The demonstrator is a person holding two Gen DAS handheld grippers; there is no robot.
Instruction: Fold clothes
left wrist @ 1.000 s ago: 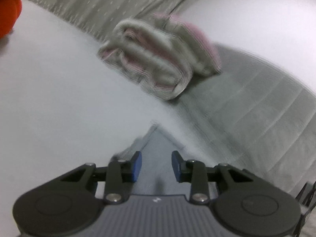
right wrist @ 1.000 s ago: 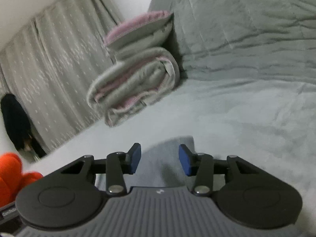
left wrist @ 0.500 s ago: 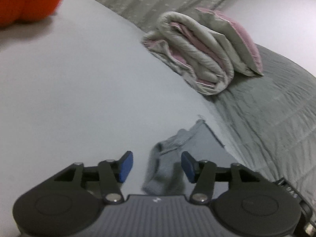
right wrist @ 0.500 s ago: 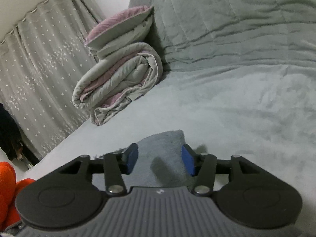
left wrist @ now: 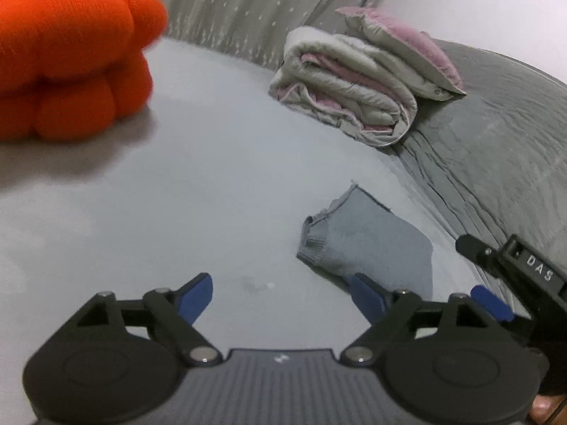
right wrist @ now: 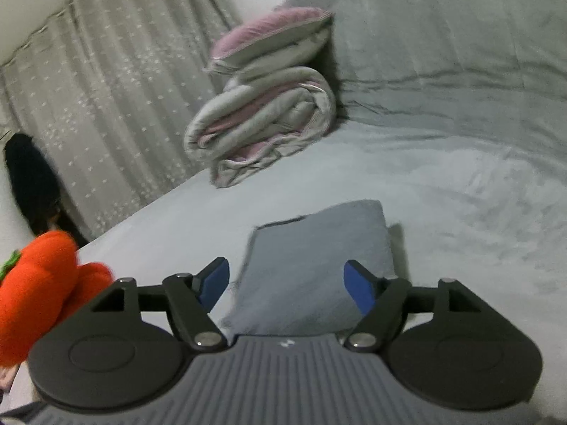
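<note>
The folded grey garment (right wrist: 315, 265) lies flat on the bed (right wrist: 460, 184), near both grippers. The left gripper (left wrist: 280, 295) and the right gripper (right wrist: 285, 283) are opening, nothing between their pads. To finish well, I think, lift both clear without dragging the cloth. Only the left view shows the ribbed cuff (left wrist: 313, 244); only the right shows the garment's right edge.

A big orange pumpkin toy (left wrist: 71, 53) is sitting on the grey bed (left wrist: 219, 163). A rolled-up blanket (left wrist: 347, 95) is lying near the curtain (left wrist: 248, 10), with a pink pillow (left wrist: 407, 46) leaning on it. Something dark, maybe clothing, is hanging by the curtain (right wrist: 32, 184).
</note>
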